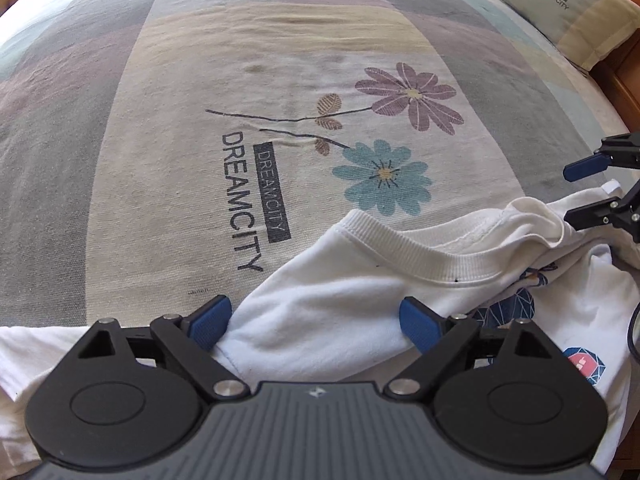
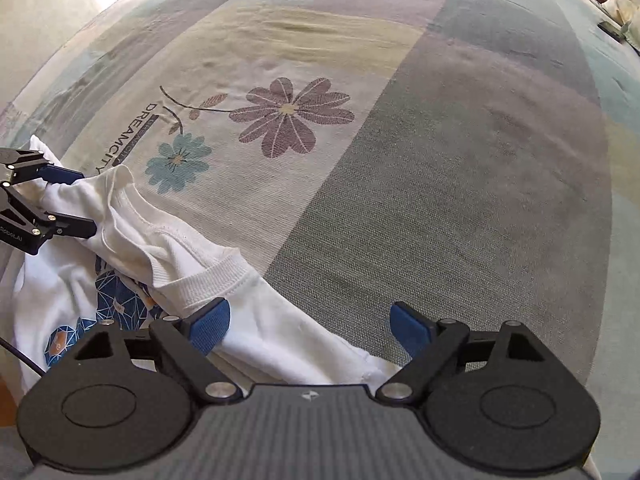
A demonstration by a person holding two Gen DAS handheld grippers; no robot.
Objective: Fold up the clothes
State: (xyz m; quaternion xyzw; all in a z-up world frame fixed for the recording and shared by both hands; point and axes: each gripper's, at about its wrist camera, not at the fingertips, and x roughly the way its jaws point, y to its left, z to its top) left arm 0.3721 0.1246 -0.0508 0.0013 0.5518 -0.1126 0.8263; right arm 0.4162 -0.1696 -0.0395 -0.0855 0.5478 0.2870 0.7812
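Note:
A white T-shirt point(image 1: 344, 320) with a ribbed collar point(image 1: 420, 252) and a blue geometric print point(image 1: 508, 308) lies crumpled at the near edge of the bed. My left gripper point(image 1: 316, 326) is open, its blue pads either side of the shirt's shoulder fabric. My right gripper point(image 2: 310, 326) is open over the other shoulder point(image 2: 280, 336) of the shirt; cloth lies between its fingers. The right gripper also shows at the right edge of the left wrist view point(image 1: 576, 192), and the left gripper at the left edge of the right wrist view point(image 2: 76, 204), both open beside the shirt.
The bed is covered by a pastel patchwork sheet point(image 1: 200, 92) printed with flowers and "DREAMCITY". A matching pillow point(image 1: 568, 4) lies at the far right by a wooden frame point(image 1: 620, 76). A black cable point(image 1: 634, 332) runs at the right edge.

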